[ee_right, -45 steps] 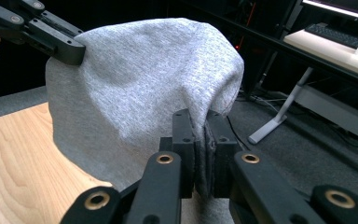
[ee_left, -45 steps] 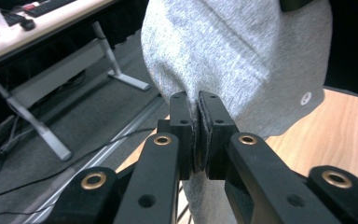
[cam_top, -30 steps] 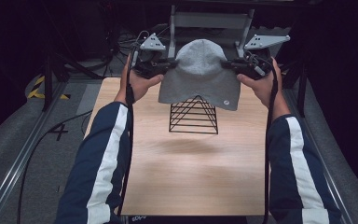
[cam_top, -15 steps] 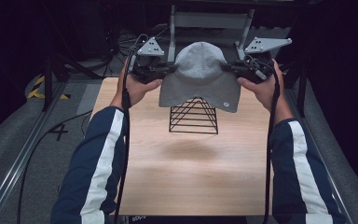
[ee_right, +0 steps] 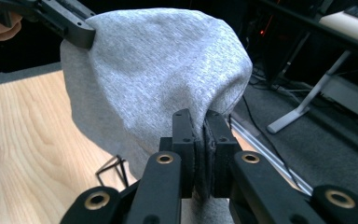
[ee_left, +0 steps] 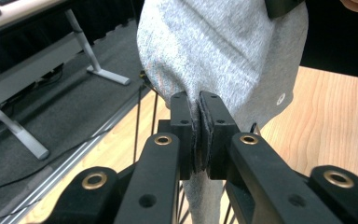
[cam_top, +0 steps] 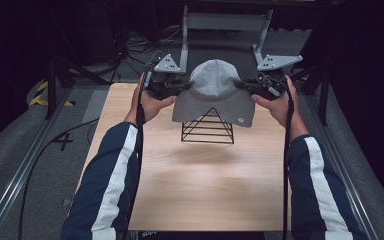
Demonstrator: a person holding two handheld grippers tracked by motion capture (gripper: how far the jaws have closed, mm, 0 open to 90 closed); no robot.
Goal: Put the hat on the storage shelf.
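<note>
1. High view: a grey cap (cam_top: 214, 92) hangs over a black wire stand (cam_top: 208, 126) on a pale wooden table (cam_top: 200, 185); dark room, grey floor.
2. Left gripper view: the left gripper (ee_left: 199, 103) pinches the cap's edge; a small round logo (ee_left: 280, 98) is unreadable.
3. Right gripper view: the right gripper (ee_right: 198, 120) clamps the cap's fabric.

Both claws now sit lower: the left claw (cam_top: 184, 86) and right claw (cam_top: 241, 85) bring the grey cap (cam_top: 214, 92) down between them. Its brim now overlaps more of the black wire stand (cam_top: 208, 127), hiding the stand's tip, closer to the bench (cam_top: 205, 180).
</note>
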